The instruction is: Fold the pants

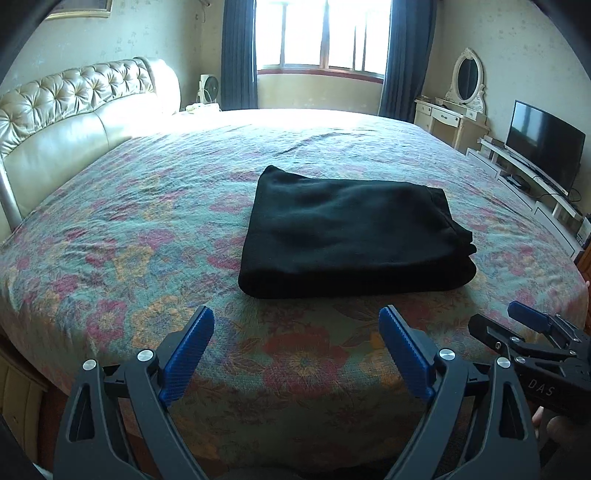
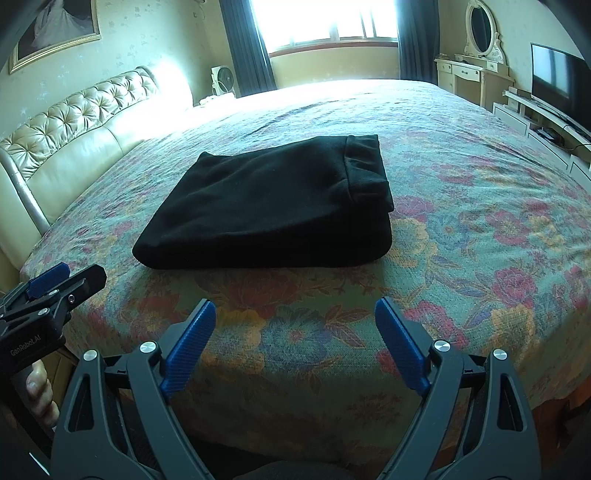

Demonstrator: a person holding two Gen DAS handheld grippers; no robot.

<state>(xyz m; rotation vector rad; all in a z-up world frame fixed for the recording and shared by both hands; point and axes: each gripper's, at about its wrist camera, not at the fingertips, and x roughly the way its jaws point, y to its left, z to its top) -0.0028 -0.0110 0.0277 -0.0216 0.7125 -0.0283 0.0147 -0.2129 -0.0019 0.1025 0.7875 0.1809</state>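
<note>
Black pants [image 1: 351, 232] lie folded into a compact rectangle on the floral bedspread [image 1: 147, 236]; they also show in the right wrist view [image 2: 273, 206], with the waistband at the far right end. My left gripper [image 1: 297, 319] is open and empty, held back from the pants over the near part of the bed. My right gripper [image 2: 295, 312] is open and empty, also short of the pants. Each gripper shows in the other's view: the right one [image 1: 517, 325] at the right edge, the left one [image 2: 70, 277] at the left edge.
A tufted cream headboard [image 1: 74, 110] runs along the left. A window [image 1: 321, 33] with dark curtains is at the far side. A dresser with a mirror [image 1: 465, 92] and a TV [image 1: 543, 144] on a low stand are at the right.
</note>
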